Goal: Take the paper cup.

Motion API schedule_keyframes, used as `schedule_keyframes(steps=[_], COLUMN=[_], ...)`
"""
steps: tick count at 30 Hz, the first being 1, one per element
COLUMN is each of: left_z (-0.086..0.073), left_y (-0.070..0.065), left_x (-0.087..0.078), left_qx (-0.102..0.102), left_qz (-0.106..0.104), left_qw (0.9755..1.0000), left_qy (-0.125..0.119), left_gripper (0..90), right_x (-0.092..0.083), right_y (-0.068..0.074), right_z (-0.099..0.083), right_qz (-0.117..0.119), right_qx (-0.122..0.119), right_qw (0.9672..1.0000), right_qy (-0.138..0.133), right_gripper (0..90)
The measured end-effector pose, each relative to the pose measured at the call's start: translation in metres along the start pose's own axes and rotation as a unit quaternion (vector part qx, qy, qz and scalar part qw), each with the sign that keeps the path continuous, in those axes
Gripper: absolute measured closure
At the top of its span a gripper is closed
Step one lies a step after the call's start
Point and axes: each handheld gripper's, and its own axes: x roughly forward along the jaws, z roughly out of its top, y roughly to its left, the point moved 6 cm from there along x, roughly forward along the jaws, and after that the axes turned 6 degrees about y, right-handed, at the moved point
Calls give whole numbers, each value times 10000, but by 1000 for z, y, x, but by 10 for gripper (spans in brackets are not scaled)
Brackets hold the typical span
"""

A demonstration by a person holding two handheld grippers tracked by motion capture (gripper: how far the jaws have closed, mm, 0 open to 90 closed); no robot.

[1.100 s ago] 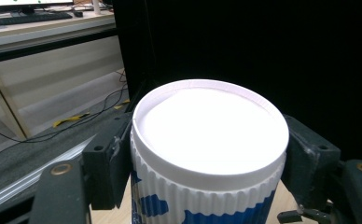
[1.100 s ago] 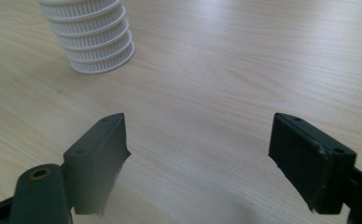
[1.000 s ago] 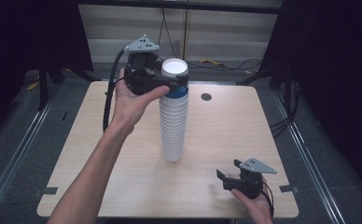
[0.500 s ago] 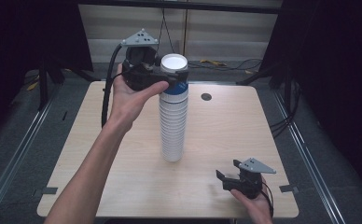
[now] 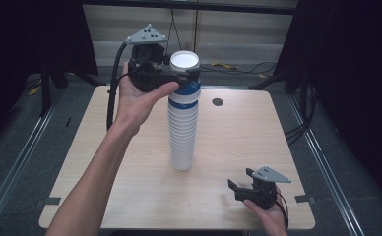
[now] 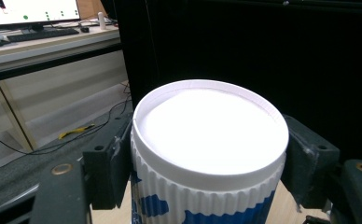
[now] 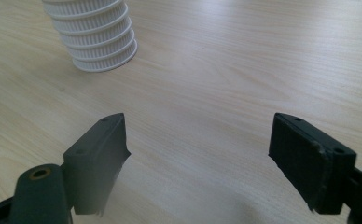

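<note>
The left gripper (image 5: 191,76) clamped the top cup (image 6: 209,154) of the cup stack (image 5: 183,128) at the table's (image 5: 130,196) centre. At five o'clock, the right gripper (image 5: 238,186) rested wide open, empty.

Cup stack (image 5: 183,123): ribbed white paper, matt, blue print on top cup (image 6: 207,154). Table (image 5: 238,132): pale wood-grain laminate, smooth. Gripper jaws: matt black plastic.

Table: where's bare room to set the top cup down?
The table is mostly bare. Free patches: the left half, beside the cup stack; the front middle, between the stack's base and the right tool, whose jaws stand wide open over bare wood; and the back right, around the small dark disc. It is tight only at the stack, where the left tool grips the top cup.
</note>
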Motion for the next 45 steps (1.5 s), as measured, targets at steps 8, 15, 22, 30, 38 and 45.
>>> schedule_keyframes(steps=[8,15,22,30,38,45], left_z=[13,15,21,26,29,33], left_y=[-5,-4,-3,1,6,6], left_x=[-7,-7,-13,-20,-27,-34], left_qx=[-16,-27,-4,-117,-203,-271], left_qz=[18,42,-9,-81,-156,-301], left_qw=[9999,9996,9992,9980,9961,9934], left_qy=[-166,-282,-390,-622,-839,-1076], left_gripper=[278,278,279,279,280,280], right_x=[1,0,0,0,0,0], right_y=[1,0,0,0,0,1], right_z=[0,0,0,0,0,0], right_qz=[16,11,-1,6,9,15], right_qx=[-12,0,-4,-5,-3,-7], right_qw=[10000,10000,10000,10000,10000,10000], right_qy=[-2,-12,-4,-8,-7,4], right_gripper=[191,191,191,190,191,190])
